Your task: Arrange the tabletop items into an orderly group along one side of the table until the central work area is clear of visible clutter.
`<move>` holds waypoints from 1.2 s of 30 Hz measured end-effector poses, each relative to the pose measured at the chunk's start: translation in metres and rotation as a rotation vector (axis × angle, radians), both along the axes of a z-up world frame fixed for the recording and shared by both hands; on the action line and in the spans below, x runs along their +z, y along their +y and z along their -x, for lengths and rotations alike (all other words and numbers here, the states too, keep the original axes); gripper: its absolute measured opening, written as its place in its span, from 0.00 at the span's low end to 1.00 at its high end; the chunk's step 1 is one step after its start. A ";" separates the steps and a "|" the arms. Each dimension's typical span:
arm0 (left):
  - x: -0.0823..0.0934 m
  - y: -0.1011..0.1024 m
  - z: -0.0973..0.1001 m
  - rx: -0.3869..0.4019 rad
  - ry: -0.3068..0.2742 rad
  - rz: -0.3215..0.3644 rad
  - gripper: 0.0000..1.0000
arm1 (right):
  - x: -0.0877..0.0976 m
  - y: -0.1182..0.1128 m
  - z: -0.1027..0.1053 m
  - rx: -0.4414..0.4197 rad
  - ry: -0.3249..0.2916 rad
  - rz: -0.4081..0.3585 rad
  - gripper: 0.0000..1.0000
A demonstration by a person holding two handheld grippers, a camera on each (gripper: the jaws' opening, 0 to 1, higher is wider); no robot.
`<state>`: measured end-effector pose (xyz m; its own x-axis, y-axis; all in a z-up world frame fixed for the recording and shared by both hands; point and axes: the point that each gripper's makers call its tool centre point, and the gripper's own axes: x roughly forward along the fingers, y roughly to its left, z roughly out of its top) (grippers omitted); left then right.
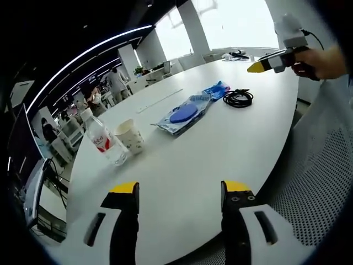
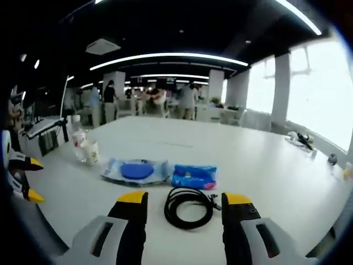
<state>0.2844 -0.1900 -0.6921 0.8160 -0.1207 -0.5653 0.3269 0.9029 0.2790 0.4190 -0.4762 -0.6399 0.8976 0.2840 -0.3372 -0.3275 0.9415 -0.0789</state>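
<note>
white table (image 2: 265, 165), items strung across its middle:

- coiled black cable (image 2: 188, 207): just ahead of the right gripper (image 2: 184, 200), between its spread, empty jaws. probably light and floppy; best pinched across the bundled strands at one side so the loops stay together.
- blue packet (image 2: 194, 176): just beyond the cable. likely soft and crinkly, may slip; take an edge.
- clear bag with blue disc (image 2: 135, 170): beside the packet. thin film (slippery, by the look); grip a corner.
- paper cup (image 1: 130, 136): upright, close beside the bottle. light and crushable; squeeze the rim gently.
- water bottle (image 1: 106, 142): upright, seemingly part full, so heavier; hold mid-body.

left gripper (image 1: 179, 194): jaws apart, holding nothing, over the near table edge.
</note>
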 end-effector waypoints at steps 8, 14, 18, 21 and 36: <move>0.002 -0.003 0.001 -0.011 -0.008 0.012 0.60 | -0.003 0.010 0.009 0.032 -0.018 0.101 0.52; 0.000 -0.013 0.002 -0.062 0.011 0.040 0.72 | -0.008 0.016 0.013 0.070 -0.009 0.153 0.52; 0.005 -0.006 -0.003 -0.040 -0.008 0.064 0.77 | -0.011 0.017 0.013 0.083 0.003 0.179 0.52; 0.013 -0.002 -0.007 0.004 -0.024 0.114 0.79 | -0.013 0.015 0.013 0.078 0.016 0.185 0.52; 0.018 0.016 -0.105 0.117 0.029 0.277 0.80 | 0.029 0.063 -0.050 0.226 -0.023 0.100 0.58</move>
<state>0.3892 -0.1743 -0.6739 0.8173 -0.1797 -0.5475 0.2201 0.9754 0.0084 0.4693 -0.4127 -0.6113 0.8228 0.4445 -0.3541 -0.5258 0.8319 -0.1773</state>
